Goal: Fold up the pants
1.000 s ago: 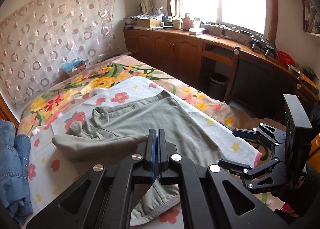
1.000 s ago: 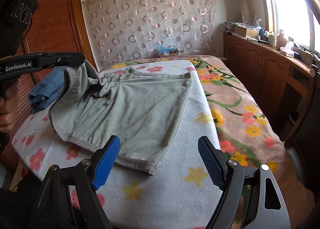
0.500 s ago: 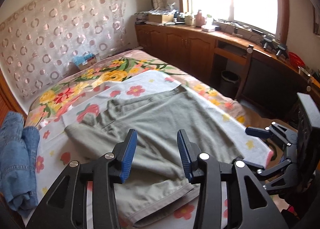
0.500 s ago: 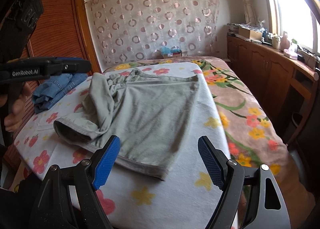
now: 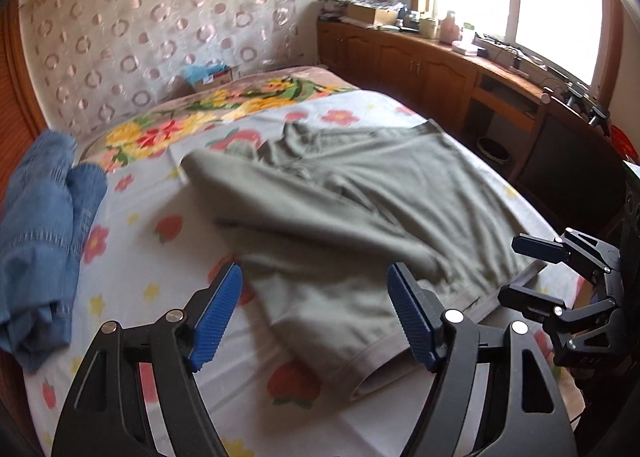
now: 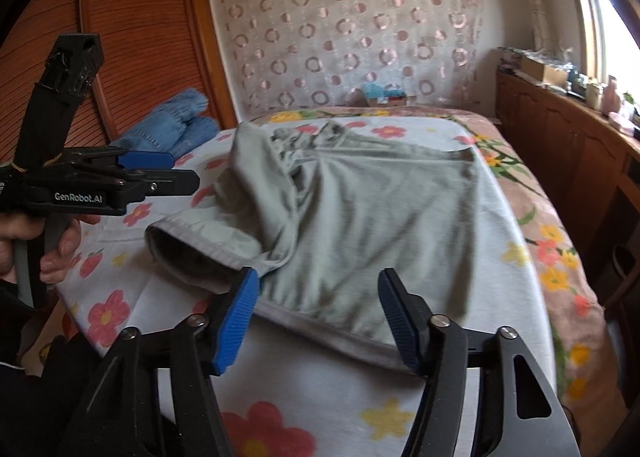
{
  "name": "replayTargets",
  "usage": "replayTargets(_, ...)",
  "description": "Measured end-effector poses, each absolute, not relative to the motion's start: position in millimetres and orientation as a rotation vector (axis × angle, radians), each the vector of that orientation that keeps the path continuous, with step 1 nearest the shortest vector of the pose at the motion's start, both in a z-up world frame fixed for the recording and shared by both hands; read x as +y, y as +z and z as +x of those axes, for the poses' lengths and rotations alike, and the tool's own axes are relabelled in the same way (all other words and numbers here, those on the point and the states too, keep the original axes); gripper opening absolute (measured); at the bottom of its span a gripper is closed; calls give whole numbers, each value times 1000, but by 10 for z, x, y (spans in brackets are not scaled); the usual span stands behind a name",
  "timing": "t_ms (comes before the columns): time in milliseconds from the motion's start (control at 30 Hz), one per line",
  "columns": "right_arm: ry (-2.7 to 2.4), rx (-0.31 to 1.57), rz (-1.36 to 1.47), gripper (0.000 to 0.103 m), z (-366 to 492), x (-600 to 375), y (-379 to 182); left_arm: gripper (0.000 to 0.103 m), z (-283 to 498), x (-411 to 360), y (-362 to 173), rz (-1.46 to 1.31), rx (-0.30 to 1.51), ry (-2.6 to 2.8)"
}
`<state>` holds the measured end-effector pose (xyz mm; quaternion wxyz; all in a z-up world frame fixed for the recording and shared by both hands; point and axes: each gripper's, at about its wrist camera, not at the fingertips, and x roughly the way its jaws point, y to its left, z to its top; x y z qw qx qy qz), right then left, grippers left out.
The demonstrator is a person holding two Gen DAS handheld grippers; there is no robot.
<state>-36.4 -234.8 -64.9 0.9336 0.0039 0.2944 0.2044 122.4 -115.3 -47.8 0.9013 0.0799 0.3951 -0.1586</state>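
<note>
Pants (image 5: 360, 217) released; left hand-held gripper (image 5: 316, 317) lowered, opening.

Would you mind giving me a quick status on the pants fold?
Left gripper opening, empty. Right gripper closing over the near hem, no grip yet. Grey pants on the bed, one leg folded across. Blue jeans well aside, nothing blocking.

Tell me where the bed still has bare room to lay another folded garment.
Bare flowered sheet lies between the blue jeans and the grey pants, running to the near edge. A narrower strip of floral blanket borders the pants on the window side. The middle is crowded by the pants.
</note>
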Motion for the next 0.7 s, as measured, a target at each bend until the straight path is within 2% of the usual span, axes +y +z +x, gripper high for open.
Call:
replayTargets(167, 454, 628, 4, 49, -251, -2344, -685, 76, 1180, -1025, -567, 144, 831, -317)
replayTargets(267, 476, 636, 3, 36, -172, -2344, -669, 76, 1160, -964, -592, 134, 830, -311)
replayTargets(433, 489, 651, -12, 27, -33, -2324, -656, 76, 1138, -907, -616, 121, 830, -308)
replayTargets(533, 496, 640, -19, 9, 20, -2339, -618, 76, 1118, -892, -624, 113, 828, -312)
replayTargets(700, 480, 587, 4, 6, 9, -2414, -517, 76, 1104, -905, -610, 114, 819, -320)
